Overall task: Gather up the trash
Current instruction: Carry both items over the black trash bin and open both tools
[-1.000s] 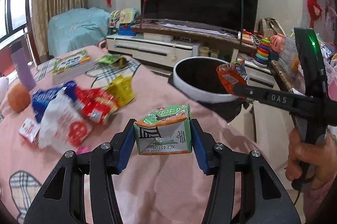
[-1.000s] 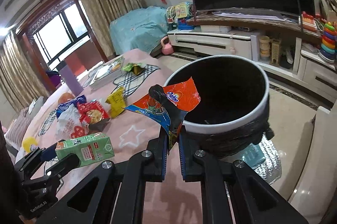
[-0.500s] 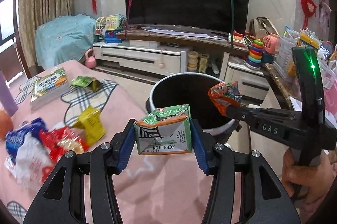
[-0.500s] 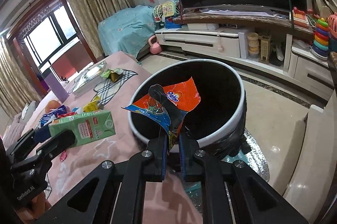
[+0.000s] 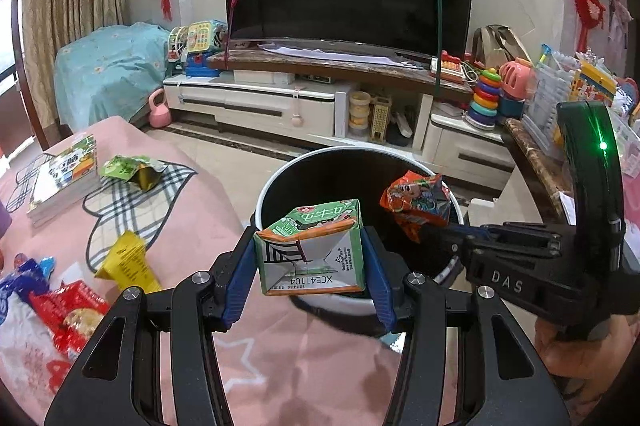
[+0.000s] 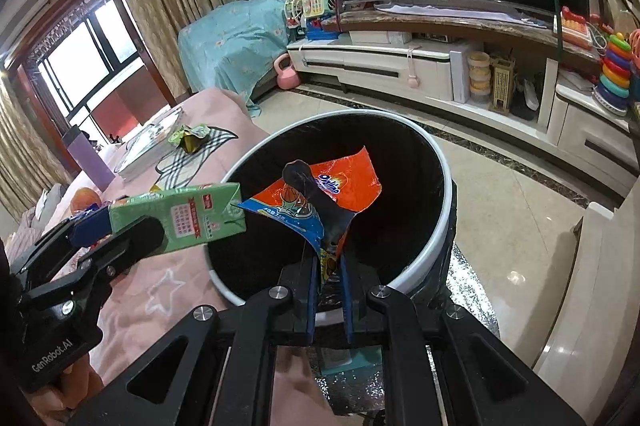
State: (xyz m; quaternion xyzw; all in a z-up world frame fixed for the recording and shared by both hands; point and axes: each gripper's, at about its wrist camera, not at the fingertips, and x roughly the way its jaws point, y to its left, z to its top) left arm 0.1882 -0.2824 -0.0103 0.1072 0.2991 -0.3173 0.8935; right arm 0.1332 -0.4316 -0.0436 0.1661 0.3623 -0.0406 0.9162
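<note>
Gripping green carton point(image 5: 311, 249) in left gripper point(image 5: 310, 266), orange wrapper point(image 6: 320, 202) in right gripper point(image 6: 328, 266), over bin point(image 6: 436, 226).

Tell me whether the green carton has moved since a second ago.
Yes. The green carton has travelled from over the pink bed to the bin rim.

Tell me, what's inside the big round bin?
The bin looks black and empty where its inside shows. The green carton and orange wrapper, both held above it, hide part of the bottom.

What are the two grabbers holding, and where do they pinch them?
The left gripper squeezes a green drink carton by its two sides. The right gripper pinches an orange snack wrapper by its bottom edge.
</note>
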